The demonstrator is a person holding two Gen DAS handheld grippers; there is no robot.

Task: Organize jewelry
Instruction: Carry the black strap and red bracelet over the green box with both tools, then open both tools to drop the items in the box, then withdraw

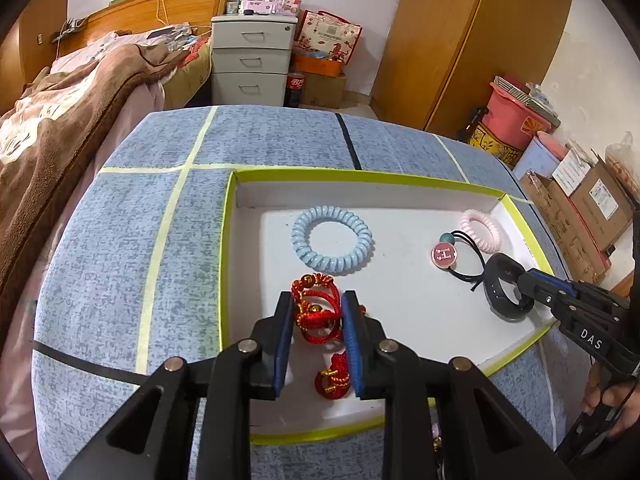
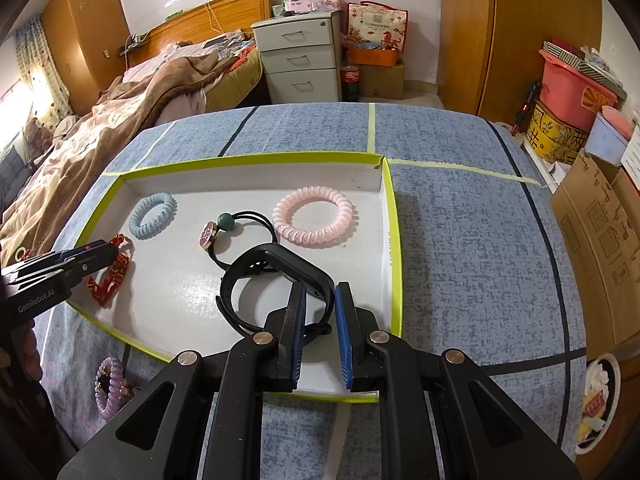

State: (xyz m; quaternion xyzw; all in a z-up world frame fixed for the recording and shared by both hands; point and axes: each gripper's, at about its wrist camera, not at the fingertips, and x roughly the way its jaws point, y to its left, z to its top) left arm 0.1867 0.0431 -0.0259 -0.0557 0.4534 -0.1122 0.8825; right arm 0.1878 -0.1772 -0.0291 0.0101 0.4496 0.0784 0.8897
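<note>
A white tray with a yellow-green rim (image 1: 228,240) (image 2: 394,240) lies on the blue tablecloth. In it are a blue coil hair tie (image 1: 332,266) (image 2: 136,224), a pink coil hair tie (image 1: 494,236) (image 2: 346,216) and a black elastic with a pink charm (image 1: 443,255) (image 2: 208,236). My left gripper (image 1: 316,300) (image 2: 108,252) stands open around a red rope bracelet (image 1: 316,316) (image 2: 106,288) that rests on the tray floor. My right gripper (image 2: 320,300) (image 1: 520,284) is shut on a black wristband (image 2: 280,250) (image 1: 496,292), which stands tilted on the tray floor near the right rim.
A purple coil hair tie (image 2: 102,400) lies on the cloth outside the tray's near left corner. A bed (image 1: 60,120) flanks the table on the left. Cardboard boxes (image 2: 600,220) and a plate (image 2: 596,400) stand on the right. A hand (image 1: 612,400) holds the right gripper.
</note>
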